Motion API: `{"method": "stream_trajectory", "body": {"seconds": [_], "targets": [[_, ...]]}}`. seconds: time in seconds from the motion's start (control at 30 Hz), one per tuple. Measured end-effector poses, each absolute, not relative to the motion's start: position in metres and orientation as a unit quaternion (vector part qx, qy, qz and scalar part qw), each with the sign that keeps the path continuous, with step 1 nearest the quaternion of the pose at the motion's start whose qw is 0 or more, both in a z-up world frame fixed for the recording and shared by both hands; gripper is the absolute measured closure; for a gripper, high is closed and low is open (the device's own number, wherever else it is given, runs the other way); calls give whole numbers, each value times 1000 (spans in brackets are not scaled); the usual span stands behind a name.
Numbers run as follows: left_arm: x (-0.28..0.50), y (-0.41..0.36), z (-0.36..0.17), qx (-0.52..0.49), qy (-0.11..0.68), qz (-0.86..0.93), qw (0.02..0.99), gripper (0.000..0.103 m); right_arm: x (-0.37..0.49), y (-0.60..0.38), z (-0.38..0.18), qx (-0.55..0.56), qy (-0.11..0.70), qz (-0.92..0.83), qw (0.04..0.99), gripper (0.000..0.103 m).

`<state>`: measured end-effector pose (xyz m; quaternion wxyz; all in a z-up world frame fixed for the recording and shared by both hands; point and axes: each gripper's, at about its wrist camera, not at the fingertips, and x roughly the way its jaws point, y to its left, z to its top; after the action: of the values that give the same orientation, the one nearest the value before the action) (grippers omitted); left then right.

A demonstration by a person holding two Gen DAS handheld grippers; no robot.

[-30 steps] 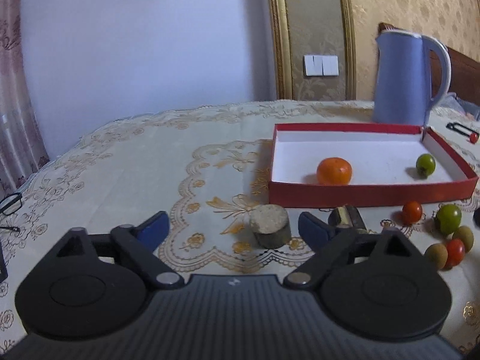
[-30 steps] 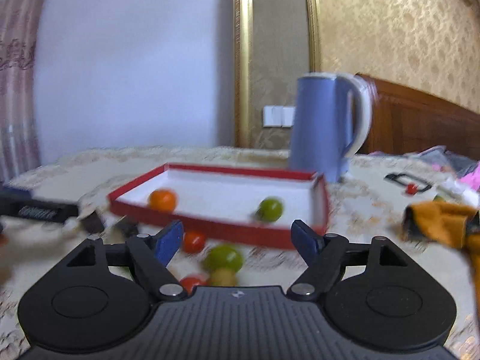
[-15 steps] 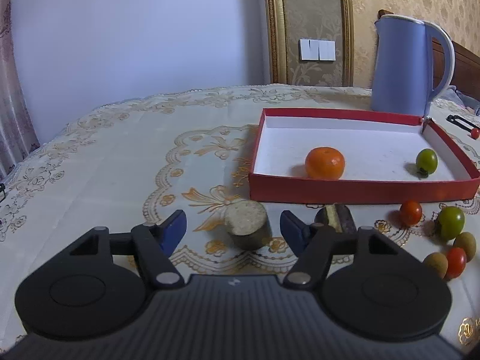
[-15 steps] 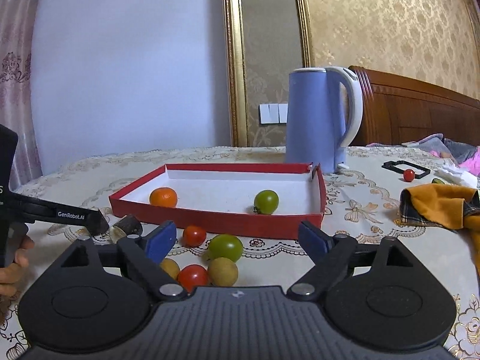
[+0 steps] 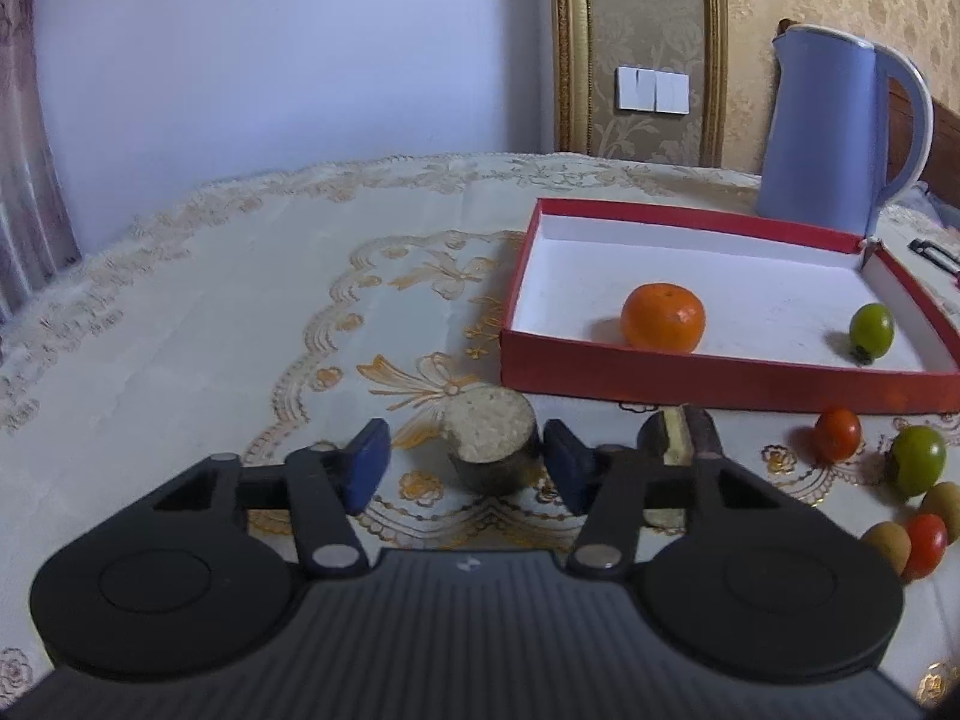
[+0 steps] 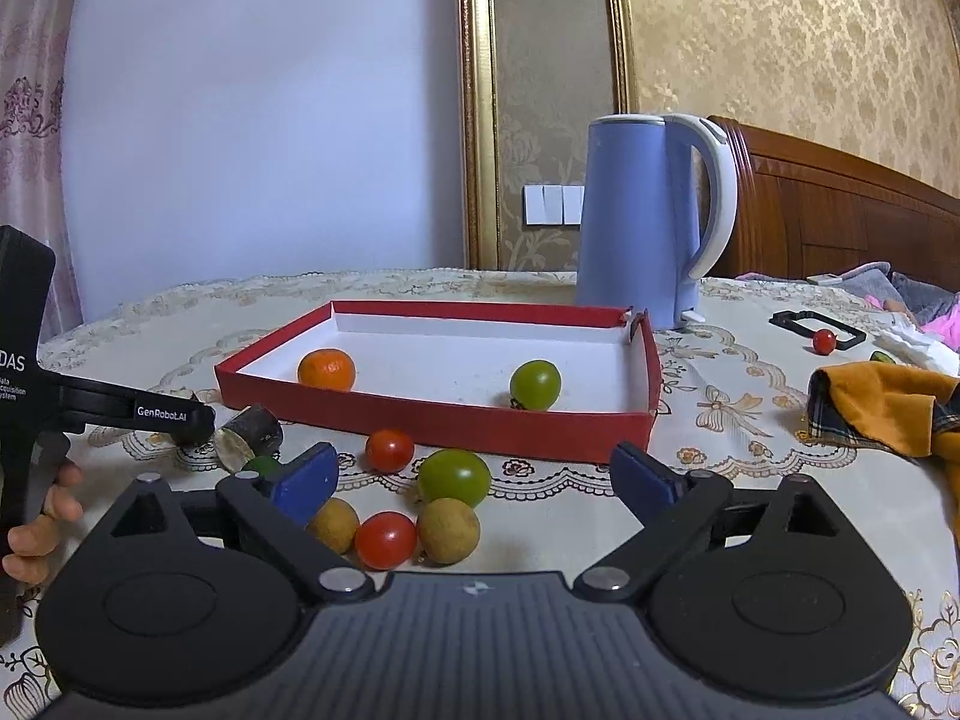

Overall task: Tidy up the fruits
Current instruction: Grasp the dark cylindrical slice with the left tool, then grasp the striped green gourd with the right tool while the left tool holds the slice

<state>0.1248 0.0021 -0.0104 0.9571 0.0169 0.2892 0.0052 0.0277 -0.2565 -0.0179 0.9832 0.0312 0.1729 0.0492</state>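
My desk (image 5: pixel 210 312), under a cream cloth embroidered in gold, carries everything. All places are given from the shallow red cardboard tray with the white floor (image 5: pixel 708 378).

Behind the tray's far right corner stands a tall blue plastic kettle with a white handle (image 5: pixel 834 126). Off to the tray's right in the right wrist view lies a crumpled orange and plaid cloth (image 6: pixel 882 402).

My left tongs (image 5: pixel 467 468) sit in front of the tray's near left corner. Their jaws are closing, half narrowed, with a short dark-skinned cylinder of cut fruit with a pale grainy face (image 5: pixel 489 450) between them. The right pad is at its side; a gap shows on the left, so there is no grip yet. My right tongs (image 6: pixel 474 483) are in front of the tray's near wall, jaws opening and wide, holding nothing.

Inside the tray: a round orange mandarin (image 5: pixel 663 317) near the left end, a small green tomato (image 5: pixel 871 327) near the right end.

In front of the near wall lies a second dark cut piece with a pale face (image 5: pixel 681 435), then a loose cluster: a larger green tomato (image 6: pixel 454 477), two red cherry tomatoes (image 6: pixel 390 450) (image 6: pixel 385 540), two tan round longans (image 6: pixel 449 529) (image 6: pixel 334 525).
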Motion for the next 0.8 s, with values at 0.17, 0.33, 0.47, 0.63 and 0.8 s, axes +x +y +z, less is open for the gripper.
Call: {"method": "stream_trajectory", "body": {"seconds": [0.17,0.33,0.47,0.63,0.8], "targets": [[127,2,-13,7,297,-14,955,68,28,-255,-18,24,173,47,983,5],[127,3,-16,2,296,-19,955,70,28,-254,-18,24,176,48,983,5],[127,7,-16,-12,297,-25,955,71,32,-253,-19,22,186,54,981,5],[114,9,-11,-9,280,-19,960,71,25,-251,-17,9,173,72,982,5],[97,12,-7,-13,264,-13,964,71,19,-255,-20,-45,188,75,978,5]]}}
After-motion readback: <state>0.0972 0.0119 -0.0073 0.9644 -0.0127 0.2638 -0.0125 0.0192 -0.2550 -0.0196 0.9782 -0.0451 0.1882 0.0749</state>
